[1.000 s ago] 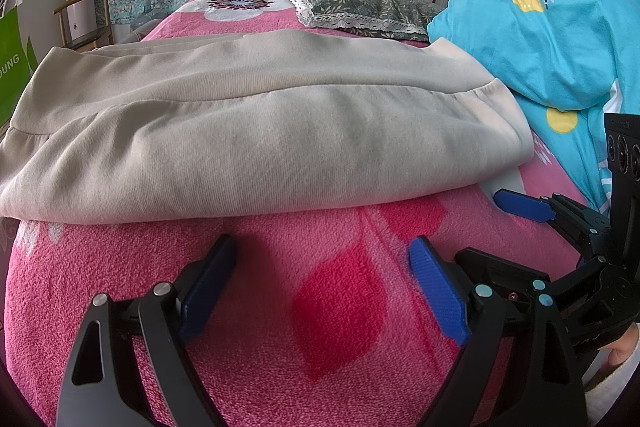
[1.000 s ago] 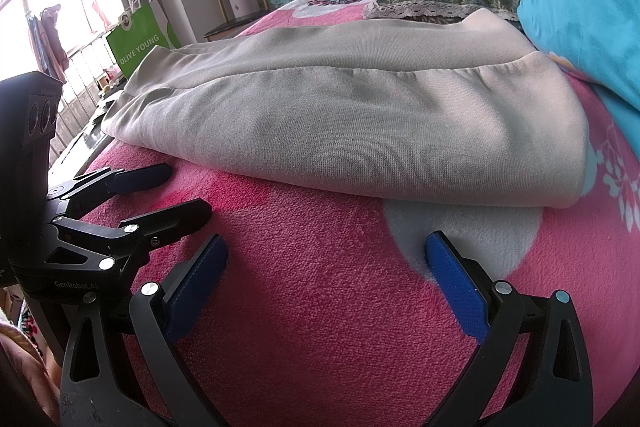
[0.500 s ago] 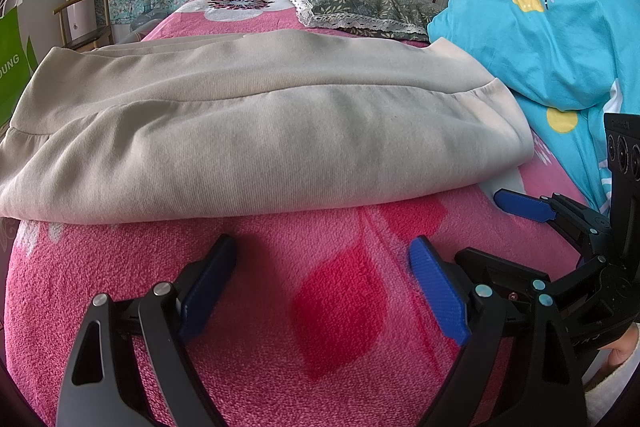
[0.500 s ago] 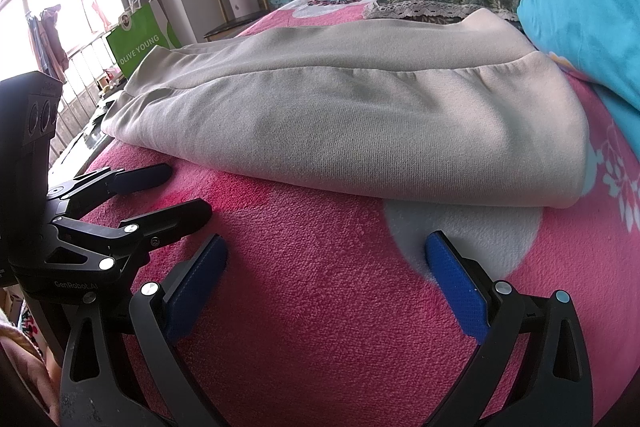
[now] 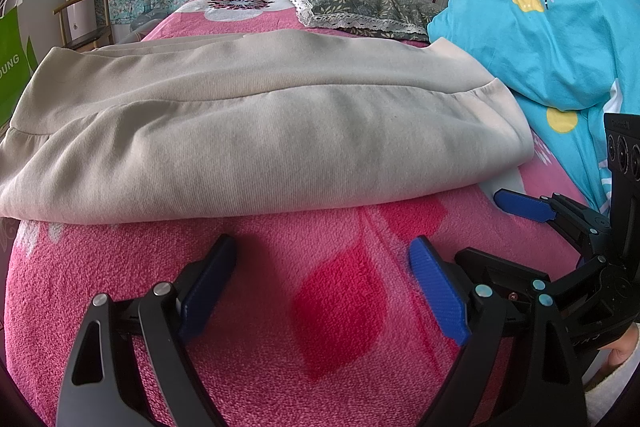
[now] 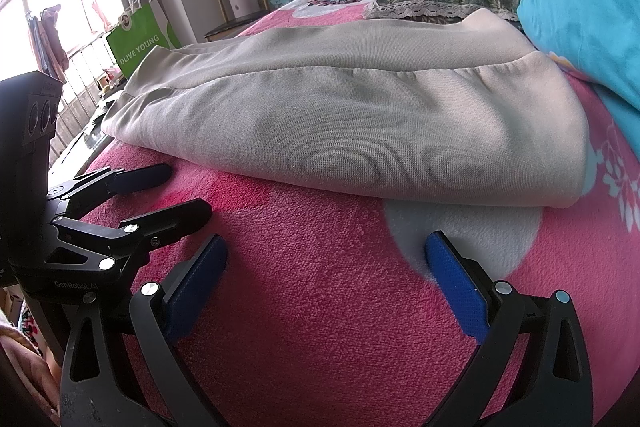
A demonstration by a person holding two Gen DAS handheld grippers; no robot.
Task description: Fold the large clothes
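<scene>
— So, where is the garment?

— The beige sweatshirt [image 5: 256,131] lies folded across the pink fleece blanket [image 5: 320,307], its near edge just ahead of both tools, its right end near the turquoise duvet [image 5: 552,39].

— And the tongs?

— The left gripper [image 5: 320,279] is spread wide, nothing between its blue pads [image 5: 438,291], resting low over the blanket. The right gripper [image 6: 324,275] is spread the same way, holding nothing, just short of the sweatshirt's fold.

— Behind it?

— A lace-trimmed pillow [image 5: 360,7] and a green shopping bag [image 6: 140,43].

Bare blanket [image 5: 340,307] before folded garment [image 5: 260,147].
</scene>
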